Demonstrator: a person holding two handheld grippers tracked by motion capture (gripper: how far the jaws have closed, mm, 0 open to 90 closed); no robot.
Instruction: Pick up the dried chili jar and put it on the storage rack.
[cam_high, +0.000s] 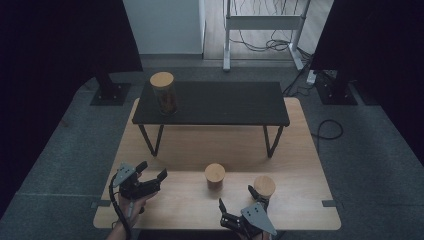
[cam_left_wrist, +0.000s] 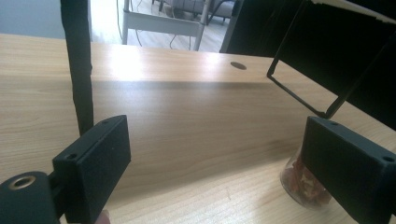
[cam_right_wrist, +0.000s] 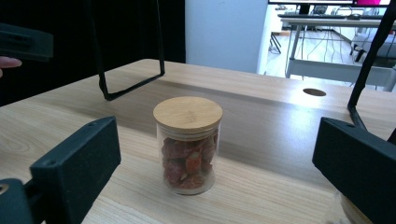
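Three glass jars with wooden lids hold reddish-brown pieces. One jar (cam_high: 163, 93) stands on the left end of a black shelf (cam_high: 225, 102). A second jar (cam_high: 214, 176) (cam_right_wrist: 188, 144) stands on the wooden table (cam_high: 175, 150) in front of the shelf. The third jar (cam_high: 264, 186) stands to its right. My right gripper (cam_high: 236, 196) (cam_right_wrist: 217, 137) is open at the table's near edge and faces the second jar without touching it. The third jar (cam_right_wrist: 348, 212) peeks out behind its right jaw. My left gripper (cam_high: 152, 170) (cam_left_wrist: 215, 140) is open over the near left of the table with nothing between its jaws. A jar's base (cam_left_wrist: 299, 179) shows behind its right jaw.
The shelf stands on thin black wire legs (cam_high: 150, 140) (cam_left_wrist: 79, 70) (cam_right_wrist: 130, 88) across the far half of the table. A round hole (cam_right_wrist: 314, 92) is cut in the tabletop. Beyond the table are a white desk frame (cam_high: 262, 22), cables and dark stands on grey carpet.
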